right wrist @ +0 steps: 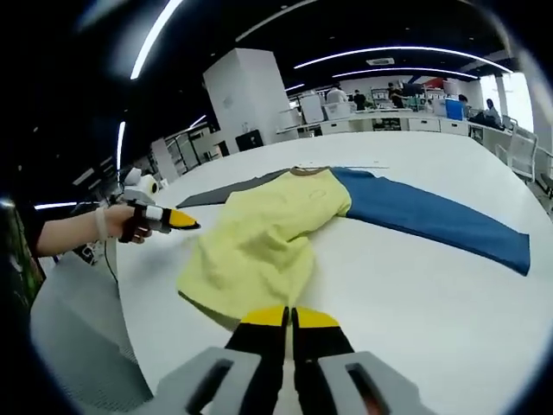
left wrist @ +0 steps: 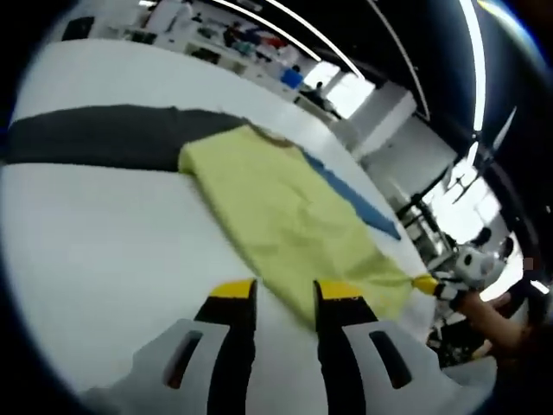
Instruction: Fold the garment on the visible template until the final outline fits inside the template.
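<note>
Two grippers at yellow garment — left gripper apart, right gripper clamped on hem.

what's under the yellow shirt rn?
The yellow shirt lies over a flat strip: a blue part sticks out one side, a dark grey part the other. Where they meet is covered. White table below.

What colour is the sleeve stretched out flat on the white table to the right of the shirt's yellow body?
Blue sleeve, best shown in the right gripper view.
</note>
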`<state>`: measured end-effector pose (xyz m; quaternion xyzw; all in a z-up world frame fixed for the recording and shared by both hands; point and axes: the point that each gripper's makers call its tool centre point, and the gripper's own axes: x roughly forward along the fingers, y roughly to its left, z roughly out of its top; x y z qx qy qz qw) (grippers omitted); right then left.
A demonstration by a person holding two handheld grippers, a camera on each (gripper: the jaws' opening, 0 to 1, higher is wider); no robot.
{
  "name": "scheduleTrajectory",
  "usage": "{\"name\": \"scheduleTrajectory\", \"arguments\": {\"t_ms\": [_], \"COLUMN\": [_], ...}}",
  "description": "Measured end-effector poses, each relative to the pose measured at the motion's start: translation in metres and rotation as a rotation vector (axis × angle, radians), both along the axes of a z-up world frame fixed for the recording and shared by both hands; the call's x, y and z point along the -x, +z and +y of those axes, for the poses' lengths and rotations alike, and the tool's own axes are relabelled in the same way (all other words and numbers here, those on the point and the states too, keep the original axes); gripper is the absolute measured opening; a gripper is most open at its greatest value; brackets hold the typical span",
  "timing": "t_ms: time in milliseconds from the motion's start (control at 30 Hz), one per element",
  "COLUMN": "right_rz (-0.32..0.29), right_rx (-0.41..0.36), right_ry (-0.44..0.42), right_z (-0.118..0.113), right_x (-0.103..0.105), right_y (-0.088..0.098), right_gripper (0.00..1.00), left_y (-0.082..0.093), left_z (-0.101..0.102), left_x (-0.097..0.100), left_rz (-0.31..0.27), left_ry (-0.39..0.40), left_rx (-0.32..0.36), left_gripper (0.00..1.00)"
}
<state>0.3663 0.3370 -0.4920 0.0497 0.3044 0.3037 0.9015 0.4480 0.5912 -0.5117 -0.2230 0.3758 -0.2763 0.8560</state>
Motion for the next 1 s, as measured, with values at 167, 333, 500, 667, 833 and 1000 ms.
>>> {"name": "scheduleTrajectory", "arguments": {"t_ms": [167, 333, 500, 667, 833, 1000], "right_rz": [-0.002, -0.006, -0.004, 0.001, -0.003, -0.01], "right_rx": [-0.012, -0.018, -0.02, -0.02, -0.022, -0.037], "right_ry": [-0.004, -0.004, -0.005, -0.006, -0.01, -0.017], "right_z": [0.0, 0.0, -0.001, 0.0, -0.002, -0.003], "right_x": [0.001, 0.0, 0.001, 0.001, 0.0, -0.004], "right_y": [0.001, 0.002, 0.0, -0.002, 0.0, 0.005], "right_gripper": [0.0, 0.0, 0.0, 0.0, 0.0, 0.0], "left_y": [-0.011, -0.021, -0.022, -0.025, -0.007, 0.026], "left_z": [-0.002, 0.002, -0.003, -0.005, -0.006, -0.013], "left_x": [-0.005, -0.013, -0.018, -0.02, -0.019, -0.027], "left_rz": [0.021, 0.043, 0.054, 0.073, 0.067, 0.02], "left_ry": [0.034, 0.078, 0.08, 0.093, 0.094, 0.077], "left_rx": [-0.006, -0.012, 0.002, 0.028, 0.083, 0.128], "left_gripper": [0.22, 0.1, 0.06, 0.0, 0.0, 0.0]}}
